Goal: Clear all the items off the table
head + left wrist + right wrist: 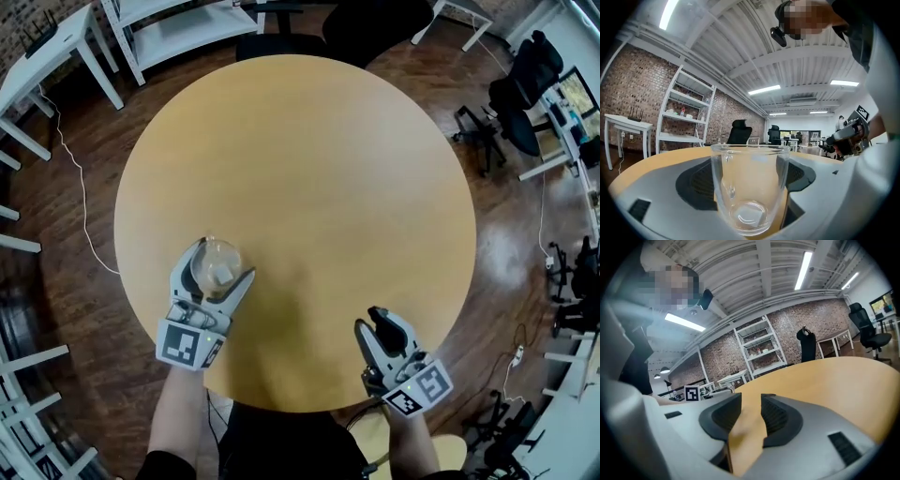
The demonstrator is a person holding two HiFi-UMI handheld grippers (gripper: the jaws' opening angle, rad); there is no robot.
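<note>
Holding glass (750, 187), left gripper (223, 261) level

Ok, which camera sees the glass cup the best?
The left gripper view: the glass cup fills the middle, close up, between the jaws of the left claw. The head view shows it small, from above. The right gripper view does not show it.
</note>
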